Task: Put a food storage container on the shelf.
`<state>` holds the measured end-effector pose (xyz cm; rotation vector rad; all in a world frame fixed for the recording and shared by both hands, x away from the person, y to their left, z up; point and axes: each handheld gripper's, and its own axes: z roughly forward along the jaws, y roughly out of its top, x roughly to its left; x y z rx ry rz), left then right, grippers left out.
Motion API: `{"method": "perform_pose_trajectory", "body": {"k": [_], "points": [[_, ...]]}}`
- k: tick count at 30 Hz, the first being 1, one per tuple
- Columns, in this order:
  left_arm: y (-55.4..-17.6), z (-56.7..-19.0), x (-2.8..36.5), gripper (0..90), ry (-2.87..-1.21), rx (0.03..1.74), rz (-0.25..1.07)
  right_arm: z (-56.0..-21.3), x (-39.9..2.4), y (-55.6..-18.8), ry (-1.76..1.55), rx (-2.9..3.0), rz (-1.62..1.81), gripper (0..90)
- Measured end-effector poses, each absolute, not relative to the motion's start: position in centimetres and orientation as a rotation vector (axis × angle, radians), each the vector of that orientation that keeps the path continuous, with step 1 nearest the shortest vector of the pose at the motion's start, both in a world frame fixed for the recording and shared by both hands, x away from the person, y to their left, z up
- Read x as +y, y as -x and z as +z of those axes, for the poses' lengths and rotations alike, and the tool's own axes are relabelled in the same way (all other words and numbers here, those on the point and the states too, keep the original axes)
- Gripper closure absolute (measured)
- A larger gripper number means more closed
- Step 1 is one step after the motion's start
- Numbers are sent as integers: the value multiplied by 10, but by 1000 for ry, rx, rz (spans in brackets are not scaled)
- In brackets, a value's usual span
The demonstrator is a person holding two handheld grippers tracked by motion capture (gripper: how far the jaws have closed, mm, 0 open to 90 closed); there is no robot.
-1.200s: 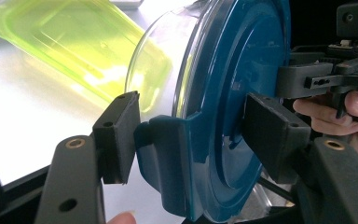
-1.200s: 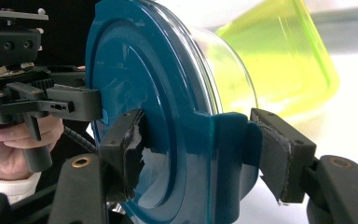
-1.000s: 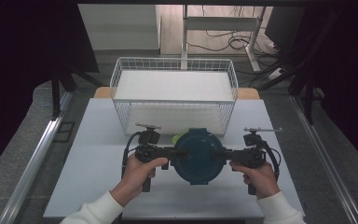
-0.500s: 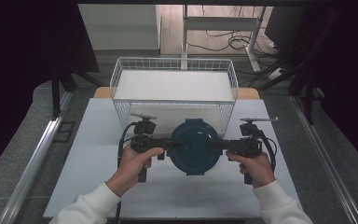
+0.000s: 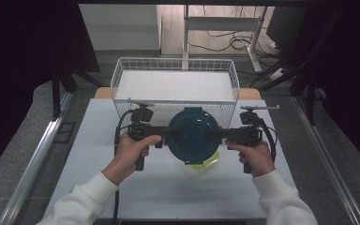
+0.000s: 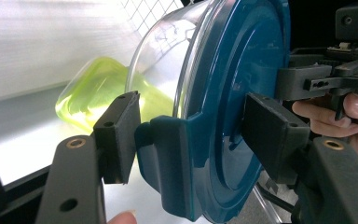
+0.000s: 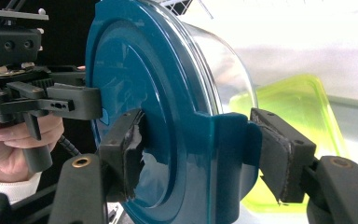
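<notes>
we've got the teal-lidded container clamped from both sides - left gripper and right gripper each pinching a lid latch - just near the wire basket, yellow-green lid underneath.

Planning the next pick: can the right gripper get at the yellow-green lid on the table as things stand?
Probably not yet. The right gripper is clamped on the teal-lidded container, shared with the left gripper, and the container hangs over the yellow-green lid. It would have to set the container down first.

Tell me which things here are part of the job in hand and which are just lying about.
In use: lidded bowl, left gripper, right gripper.
Lying about: yellow-green container, wire basket, table.
</notes>
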<state>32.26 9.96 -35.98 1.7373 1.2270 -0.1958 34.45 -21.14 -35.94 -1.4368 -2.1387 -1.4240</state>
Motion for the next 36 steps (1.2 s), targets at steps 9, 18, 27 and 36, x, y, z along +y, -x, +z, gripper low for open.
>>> {"method": "perform_pose_trajectory", "body": {"k": [9,18,27,36], "points": [[-333,-347,102,381,-1747,1219,-177,-349,-208,-355,1425,-2139,-1451,366],[-344,-333,106,382,-1740,1212,-170,-338,-205,-364,1422,-2140,-1479,366],[-358,-321,110,382,-1742,1205,-162,-328,-202,-375,1426,-2132,-1500,367],[-367,-312,115,383,-1734,1201,-164,-320,-198,-382,1424,-2129,-1508,370]]}}
